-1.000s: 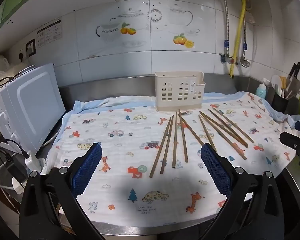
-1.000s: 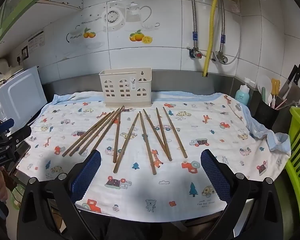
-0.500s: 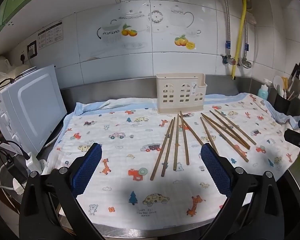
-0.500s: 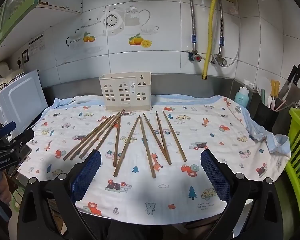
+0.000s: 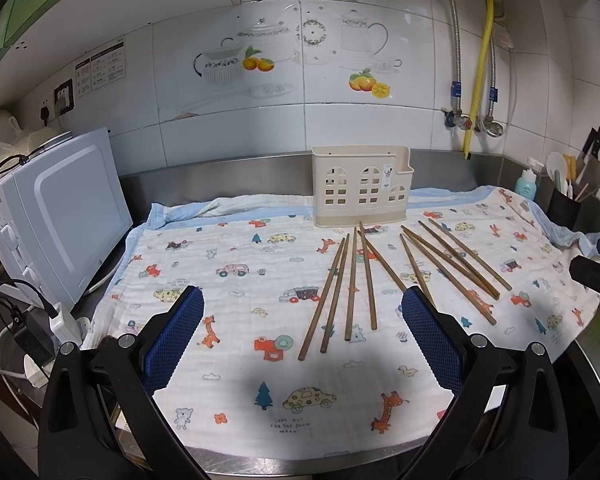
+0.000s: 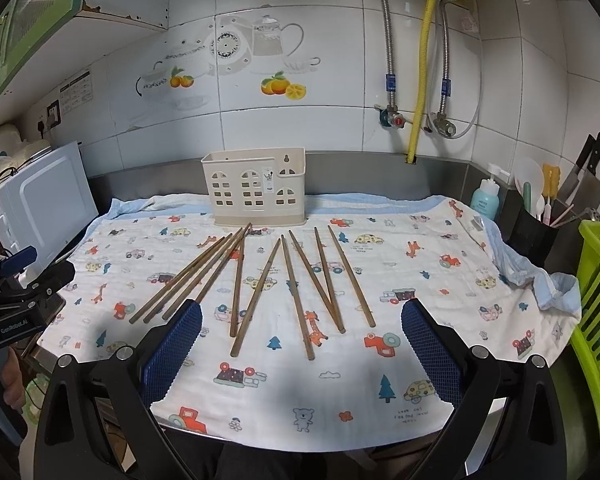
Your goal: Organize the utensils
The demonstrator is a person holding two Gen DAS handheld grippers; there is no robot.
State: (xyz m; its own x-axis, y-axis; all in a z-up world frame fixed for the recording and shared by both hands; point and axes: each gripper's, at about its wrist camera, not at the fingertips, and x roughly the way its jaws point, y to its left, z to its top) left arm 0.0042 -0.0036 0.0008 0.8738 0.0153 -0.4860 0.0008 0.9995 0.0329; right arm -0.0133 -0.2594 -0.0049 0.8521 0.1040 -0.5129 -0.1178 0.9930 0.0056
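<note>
Several brown wooden chopsticks (image 5: 352, 280) (image 6: 296, 292) lie fanned out on a cartoon-print cloth (image 5: 228, 360) (image 6: 420, 264). Behind them, against the steel backsplash, stands a cream plastic utensil holder (image 5: 362, 190) (image 6: 256, 188) with window-shaped cutouts. My left gripper (image 5: 300, 312) hovers open above the near part of the cloth, nothing between its blue pads. My right gripper (image 6: 300, 320) is likewise open and empty, held back from the near ends of the chopsticks. Each gripper shows at the edge of the other's view.
A white microwave (image 5: 56, 216) with cables and plugs beside it stands at the left. On the right are a black utensil cup (image 6: 534, 236), a teal soap bottle (image 6: 485, 200), knives and a green rack (image 6: 596, 292). Pipes and valves run down the tiled wall.
Both grippers have drawn back and risen slightly, so the counter looks a little farther away. The chopsticks and holder have not moved.
</note>
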